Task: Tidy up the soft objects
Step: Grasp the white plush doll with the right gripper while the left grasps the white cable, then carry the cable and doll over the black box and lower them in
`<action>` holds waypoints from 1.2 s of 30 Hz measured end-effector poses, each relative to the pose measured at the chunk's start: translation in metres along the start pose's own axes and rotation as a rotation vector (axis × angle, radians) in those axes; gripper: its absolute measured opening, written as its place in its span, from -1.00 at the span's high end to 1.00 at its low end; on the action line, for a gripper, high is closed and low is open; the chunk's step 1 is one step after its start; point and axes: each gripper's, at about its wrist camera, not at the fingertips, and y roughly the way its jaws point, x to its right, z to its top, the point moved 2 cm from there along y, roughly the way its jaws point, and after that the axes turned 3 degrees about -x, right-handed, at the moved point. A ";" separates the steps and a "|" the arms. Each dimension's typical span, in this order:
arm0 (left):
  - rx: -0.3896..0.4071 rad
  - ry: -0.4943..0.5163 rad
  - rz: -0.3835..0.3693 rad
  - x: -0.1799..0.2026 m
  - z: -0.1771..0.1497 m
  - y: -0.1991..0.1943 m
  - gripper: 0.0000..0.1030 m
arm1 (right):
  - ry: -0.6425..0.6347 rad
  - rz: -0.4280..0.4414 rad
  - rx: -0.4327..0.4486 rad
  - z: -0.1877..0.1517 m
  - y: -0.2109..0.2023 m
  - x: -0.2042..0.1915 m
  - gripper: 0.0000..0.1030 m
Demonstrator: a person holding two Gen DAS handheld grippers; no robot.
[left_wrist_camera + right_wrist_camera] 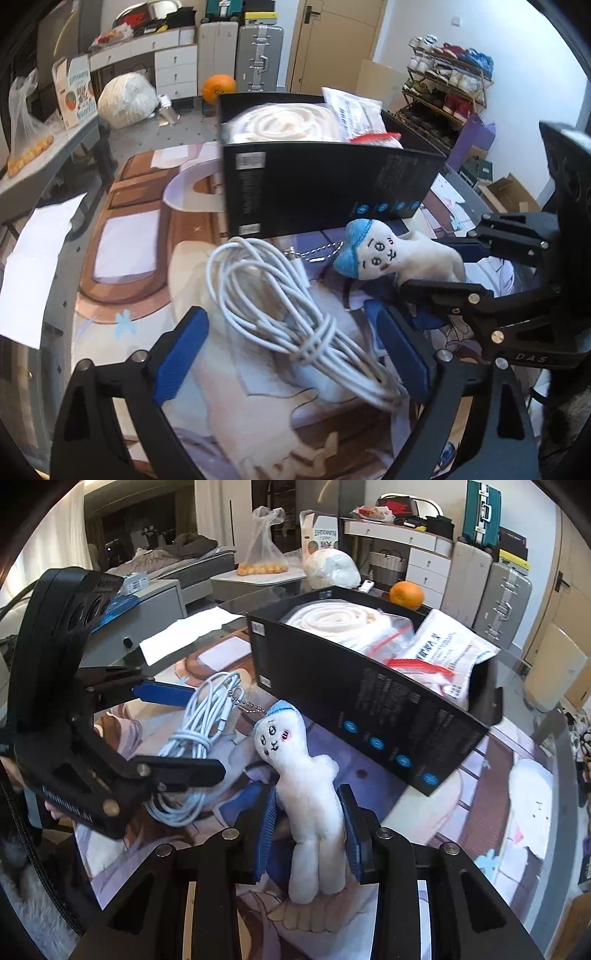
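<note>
1. Right wrist view: black cardboard box (369, 701) on the surface, holding a rolled cream blanket (332, 620).
2. White plush doll (306, 794), blue-capped, embroidered face, pinched by the right hand-held gripper (308, 834).
3. White coiled cable (277, 306) lies between the spread left hand-held gripper (288, 354).

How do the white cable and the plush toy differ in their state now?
The plush toy is squeezed between the right gripper fingers; the white cable lies loose between the open left gripper fingers. The toy is one stuffed body; the cable is a coiled bundle. Both are white and lie beside the black box.
</note>
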 end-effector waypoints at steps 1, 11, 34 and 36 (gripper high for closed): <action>-0.004 0.017 0.015 0.005 0.000 0.002 -0.72 | 0.000 -0.004 -0.001 -0.002 -0.001 0.001 0.35; 0.027 0.084 0.047 0.016 0.001 -0.001 0.48 | 0.031 -0.034 -0.002 -0.018 -0.010 0.006 0.35; 0.173 0.066 -0.029 0.007 0.020 -0.055 0.48 | 0.044 -0.102 0.132 -0.028 -0.078 0.007 0.52; 0.176 0.072 -0.029 0.008 0.020 -0.055 0.48 | 0.049 -0.099 0.124 -0.030 -0.077 0.008 0.52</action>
